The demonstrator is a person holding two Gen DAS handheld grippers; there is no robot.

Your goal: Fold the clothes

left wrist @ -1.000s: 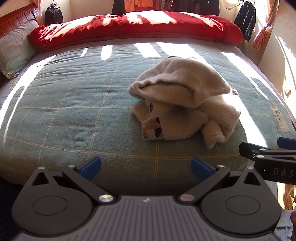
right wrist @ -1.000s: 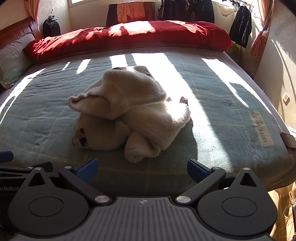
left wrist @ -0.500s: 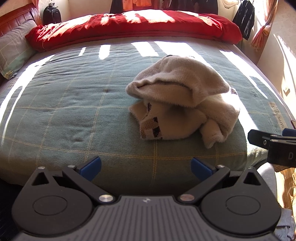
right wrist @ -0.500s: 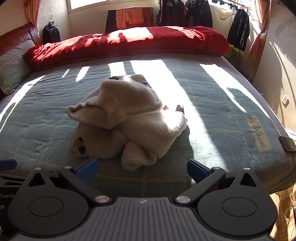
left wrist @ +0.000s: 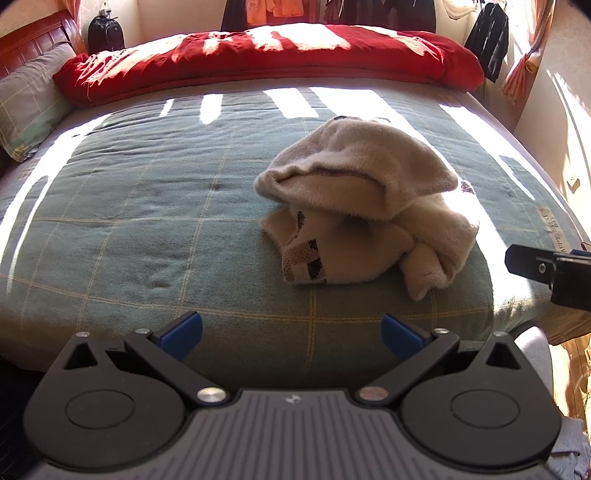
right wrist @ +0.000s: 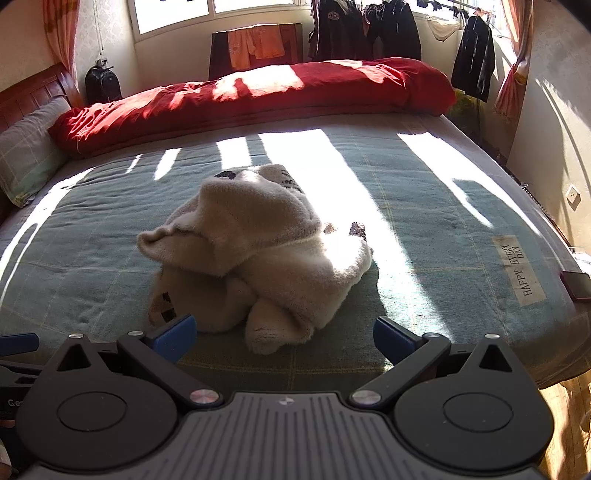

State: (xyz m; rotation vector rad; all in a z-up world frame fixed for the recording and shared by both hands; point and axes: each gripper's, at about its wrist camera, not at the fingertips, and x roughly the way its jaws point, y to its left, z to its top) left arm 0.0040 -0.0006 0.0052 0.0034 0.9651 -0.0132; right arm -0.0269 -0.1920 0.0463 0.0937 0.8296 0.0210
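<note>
We hold the left hand-held gripper [left wrist: 291, 332] and the right hand-held gripper [right wrist: 284, 332] spread wide, both empty. The cream garment [left wrist: 365, 218] lies bunched on the bed [left wrist: 147, 221]. Its edges seem buried, so we may pinch several layers together.

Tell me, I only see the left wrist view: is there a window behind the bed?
Observer: Yes. The right wrist view shows a bright window above the clothes hung at the far wall.
Operator: What's by the words on the blanket?
Observer: A dark phone lies at the bed's right edge, just past the HAPPY EVERY DAY label.
Operator: Are the other gripper's fingers open?
Observer: Yes. The right gripper is open and empty, short of the crumpled cream sweater.
</note>
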